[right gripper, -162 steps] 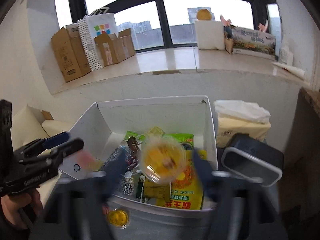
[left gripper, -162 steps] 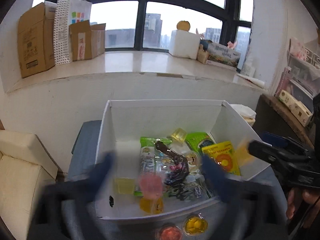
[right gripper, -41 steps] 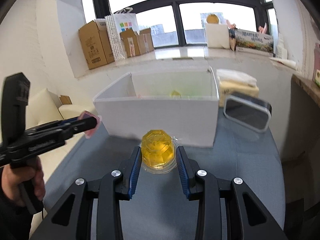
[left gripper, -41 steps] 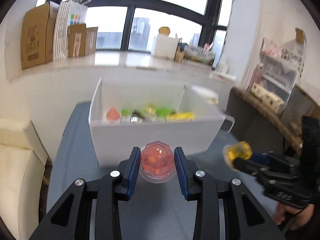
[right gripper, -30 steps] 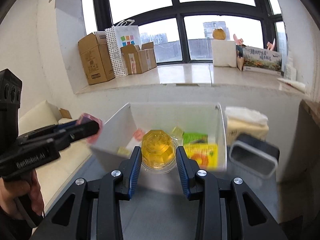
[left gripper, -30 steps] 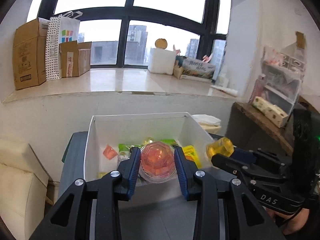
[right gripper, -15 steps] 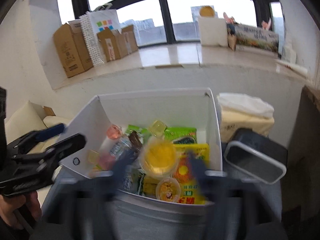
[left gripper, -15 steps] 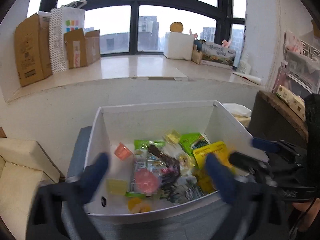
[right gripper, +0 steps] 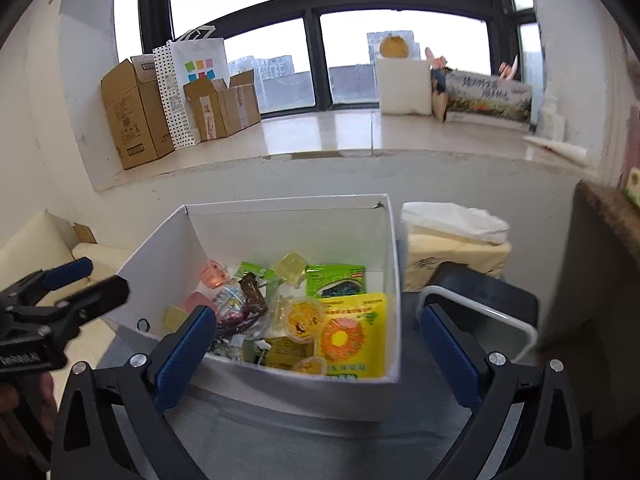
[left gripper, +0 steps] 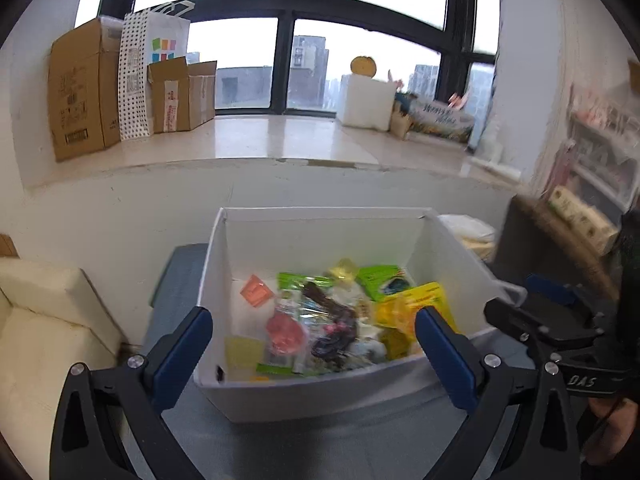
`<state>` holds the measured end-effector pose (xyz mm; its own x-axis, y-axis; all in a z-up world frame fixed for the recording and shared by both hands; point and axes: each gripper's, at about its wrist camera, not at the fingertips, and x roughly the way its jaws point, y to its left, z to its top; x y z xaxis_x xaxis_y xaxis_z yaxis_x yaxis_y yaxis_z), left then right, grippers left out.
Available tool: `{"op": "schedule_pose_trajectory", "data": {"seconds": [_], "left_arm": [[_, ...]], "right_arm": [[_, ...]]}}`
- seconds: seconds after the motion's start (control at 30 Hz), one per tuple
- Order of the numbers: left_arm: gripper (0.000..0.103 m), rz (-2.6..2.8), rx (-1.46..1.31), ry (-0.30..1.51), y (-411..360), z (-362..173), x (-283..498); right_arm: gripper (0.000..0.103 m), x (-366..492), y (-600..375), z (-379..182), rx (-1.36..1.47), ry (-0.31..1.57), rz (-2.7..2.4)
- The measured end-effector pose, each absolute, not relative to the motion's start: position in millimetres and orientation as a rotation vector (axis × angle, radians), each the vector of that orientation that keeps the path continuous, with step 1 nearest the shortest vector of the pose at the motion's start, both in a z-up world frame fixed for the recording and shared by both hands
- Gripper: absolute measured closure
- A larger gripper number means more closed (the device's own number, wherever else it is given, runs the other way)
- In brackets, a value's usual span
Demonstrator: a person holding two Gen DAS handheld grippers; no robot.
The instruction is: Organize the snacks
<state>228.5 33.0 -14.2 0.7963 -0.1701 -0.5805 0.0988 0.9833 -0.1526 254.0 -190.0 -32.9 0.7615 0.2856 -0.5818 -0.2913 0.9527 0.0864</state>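
While both tools are hanging just short of the white box, the relation that matters is how its contents are lying from each pair of tongs. The left gripper is gaping wide with nothing between its blue pads, and the box's near wall is sitting straight ahead of it, between the spread fingers; the pink jelly cup is resting inside, just beyond that wall and slightly left of centre, on the heap of wrappers. The right gripper is likewise spread and carrying nothing, and from its view the yellow jelly cup is lying in the box almost dead ahead, touching the upper-left edge of the yellow snack packet, whose long axis is running away from the tongs toward the far wall. Each cup is therefore sitting nearer its own side's tool (pink to the left, yellow to the right). No loose snack is showing on the grey tabletop in front of the box in either view, so whatever is coming next is probably lying below or behind the frame, and I cannot tell which hand is closer to it.
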Motion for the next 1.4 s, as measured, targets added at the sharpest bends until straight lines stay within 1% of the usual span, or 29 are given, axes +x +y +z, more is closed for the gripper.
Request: {"op": "schedule_pose_trajectory", "data": {"seconds": [0.07,0.23,0.37,0.53,0.67,0.83,1.1,1.4], "left_arm": [[0.0,-0.142,-0.147,0.636,37.7,-13.7,214.9],[0.0,0.059,-0.051,0.588,35.9,-7.2,172.0],[0.0,-0.028,-0.058,0.599,29.2,-6.6,134.1],[0.0,-0.063,-0.118,0.613,26.4,-7.2,88.1],[0.0,-0.052,-0.1,0.601,19.7,-3.8,54.6],[0.0,-0.033,-0.11,0.571,23.3,8.7,24.1],[0.0,-0.016,-0.107,0.559,25.1,19.6,11.9],[0.0,-0.022,-0.092,0.569,20.9,20.5,13.9]], "right_arm": [[0.0,241.7,-191.9,-30.2,-0.02,0.612,0.315],[0.0,194.9,-198.8,-20.7,-0.052,0.558,0.327],[0.0,151.8,-201.8,-10.0,-0.098,0.523,0.341],[0.0,106.7,-214.6,-1.6,-0.037,0.516,0.344],[0.0,86.5,-221.3,1.2,-0.009,0.537,0.362],[0.0,68.5,-231.0,6.9,0.025,0.519,0.36],[0.0,45.3,-223.7,4.6,-0.017,0.516,0.372],[0.0,39.2,-218.3,6.8,-0.031,0.511,0.37]]}}
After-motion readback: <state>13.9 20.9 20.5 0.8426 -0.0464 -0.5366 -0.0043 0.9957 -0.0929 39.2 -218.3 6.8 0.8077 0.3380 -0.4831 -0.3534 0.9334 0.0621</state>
